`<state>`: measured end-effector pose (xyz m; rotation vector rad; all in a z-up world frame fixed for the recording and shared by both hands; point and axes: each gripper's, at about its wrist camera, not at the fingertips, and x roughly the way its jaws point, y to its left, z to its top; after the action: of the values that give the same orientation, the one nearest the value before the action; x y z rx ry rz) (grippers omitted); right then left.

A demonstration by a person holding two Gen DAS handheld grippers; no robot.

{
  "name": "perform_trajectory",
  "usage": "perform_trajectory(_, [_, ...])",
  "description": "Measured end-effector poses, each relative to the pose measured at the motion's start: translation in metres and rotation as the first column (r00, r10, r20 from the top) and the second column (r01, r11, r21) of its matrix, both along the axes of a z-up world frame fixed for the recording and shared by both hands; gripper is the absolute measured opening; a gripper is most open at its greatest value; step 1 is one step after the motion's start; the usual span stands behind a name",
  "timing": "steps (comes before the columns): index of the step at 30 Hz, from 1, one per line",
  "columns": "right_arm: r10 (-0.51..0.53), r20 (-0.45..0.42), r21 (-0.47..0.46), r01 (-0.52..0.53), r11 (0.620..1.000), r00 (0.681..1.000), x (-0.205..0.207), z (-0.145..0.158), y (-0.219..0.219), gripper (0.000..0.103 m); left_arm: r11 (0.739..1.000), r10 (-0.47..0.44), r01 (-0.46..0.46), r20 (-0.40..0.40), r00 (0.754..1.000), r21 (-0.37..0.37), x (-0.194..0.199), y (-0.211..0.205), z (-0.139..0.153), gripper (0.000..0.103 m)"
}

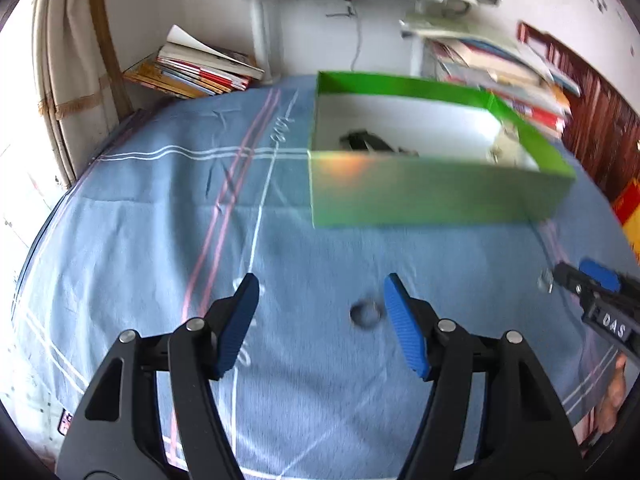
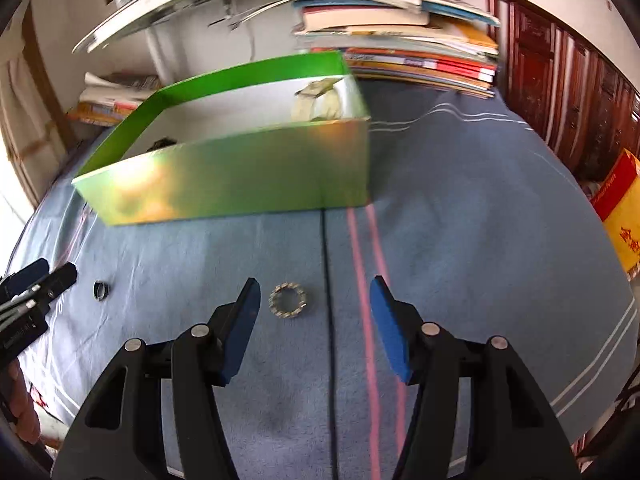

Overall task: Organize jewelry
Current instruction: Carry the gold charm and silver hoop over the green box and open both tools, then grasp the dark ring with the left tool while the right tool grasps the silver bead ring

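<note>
While some pcs already lie in green cardboard box (image 2: 240,176), dark band ring (image 1: 366,314) & sparkly silver ring (image 2: 287,300) wait on blue cloth; left gripper (image 1: 320,320) & right gripper (image 2: 316,322) open, empty

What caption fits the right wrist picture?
Open right gripper above a sparkly ring on the blue cloth, near the green box.

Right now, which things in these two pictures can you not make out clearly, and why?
- Green box contents: its front wall hides most; the dark item and the pale item stay unidentifiable in both views.
- Dark ring: motion-blurred in left wrist view, tiny in right.
- Right gripper: cut off by the left view's edge.
- Book stack titles: blurred.
</note>
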<state>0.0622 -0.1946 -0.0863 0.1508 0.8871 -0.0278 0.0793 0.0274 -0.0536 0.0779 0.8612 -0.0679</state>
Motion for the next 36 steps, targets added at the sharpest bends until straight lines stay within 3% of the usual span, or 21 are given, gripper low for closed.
perform_trajectory(4, [0.042,-0.007,-0.019,-0.043,0.999,0.999,0.002,-0.006,0.012,0.056,0.999,-0.048,0.048,-0.032,0.998,-0.008,-0.005,-0.006,-0.013,0.065])
perform_trajectory(10, [0.06,-0.012,-0.04,-0.061,0.997,0.998,0.002,-0.013,0.021,0.056,0.999,-0.047,0.047,-0.061,0.997,-0.01,0.0,-0.013,-0.024,0.065])
perform_trajectory(19, [0.198,-0.007,0.019,-0.198,0.98,0.98,-0.005,-0.004,0.041,0.055,0.999,-0.048,0.047,-0.073,0.996,-0.004,0.001,-0.016,-0.03,0.068])
perform_trajectory(26, [0.137,-0.005,-0.052,-0.137,0.989,0.991,-0.002,-0.003,0.035,0.055,0.999,-0.046,0.047,-0.079,0.996,-0.001,0.002,-0.015,-0.034,0.068])
perform_trajectory(28, [0.139,-0.009,-0.06,-0.14,0.988,0.99,0.0,-0.006,0.037,0.051,0.999,-0.053,0.053,-0.078,0.996,-0.001,0.003,-0.016,-0.036,0.064])
perform_trajectory(32, [0.141,-0.02,-0.092,-0.142,0.986,0.99,0.002,-0.011,0.041,0.024,0.998,-0.065,0.064,-0.066,0.996,-0.011,0.003,-0.017,-0.036,0.052])
perform_trajectory(36, [0.153,-0.02,-0.089,-0.154,0.984,0.988,0.002,-0.011,0.043,0.021,0.996,-0.084,0.083,-0.058,0.995,-0.022,0.003,-0.019,-0.035,0.028])
